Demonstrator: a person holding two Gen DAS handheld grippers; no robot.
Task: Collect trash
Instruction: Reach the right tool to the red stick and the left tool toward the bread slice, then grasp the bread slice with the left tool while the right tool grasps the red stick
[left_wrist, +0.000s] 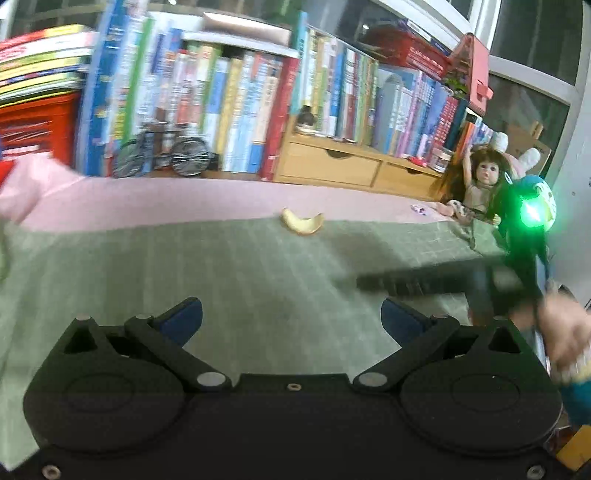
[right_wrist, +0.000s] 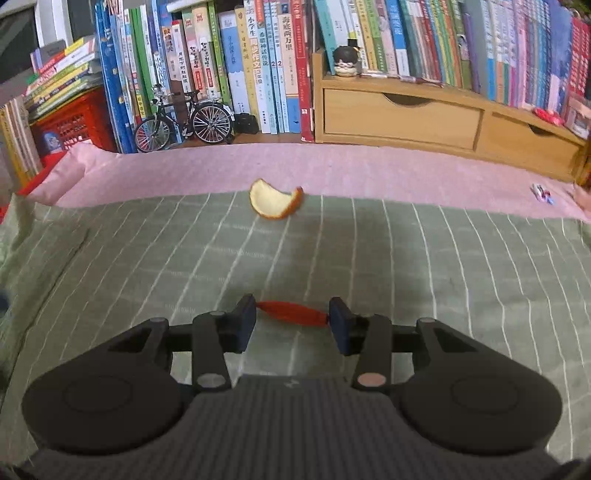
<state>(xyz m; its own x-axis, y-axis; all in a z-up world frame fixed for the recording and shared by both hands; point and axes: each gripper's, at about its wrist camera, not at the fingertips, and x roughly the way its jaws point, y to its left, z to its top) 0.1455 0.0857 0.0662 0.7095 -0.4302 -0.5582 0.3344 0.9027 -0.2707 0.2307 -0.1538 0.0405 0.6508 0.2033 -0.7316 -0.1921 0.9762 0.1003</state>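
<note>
A curled orange peel (right_wrist: 275, 201) lies where the green checked cloth (right_wrist: 406, 266) meets the pink cloth; the left wrist view shows the same peel (left_wrist: 303, 222) farther ahead. My right gripper (right_wrist: 292, 324) is shut on a red scrap of wrapper or peel (right_wrist: 288, 312), which spans the gap between its blue pads just above the green cloth. My left gripper (left_wrist: 291, 317) is open with nothing between its fingers, well short of the peel. A small colourful wrapper (right_wrist: 542, 192) lies on the pink cloth at far right. The left wrist view is blurred.
A row of books (right_wrist: 258, 66) lines the back, with a model bicycle (right_wrist: 184, 120), a red crate (right_wrist: 74, 125) and a wooden drawer unit (right_wrist: 424, 118) in front. A doll (left_wrist: 476, 184) sits at right. A person's hand (left_wrist: 569, 332) holds the other tool at right.
</note>
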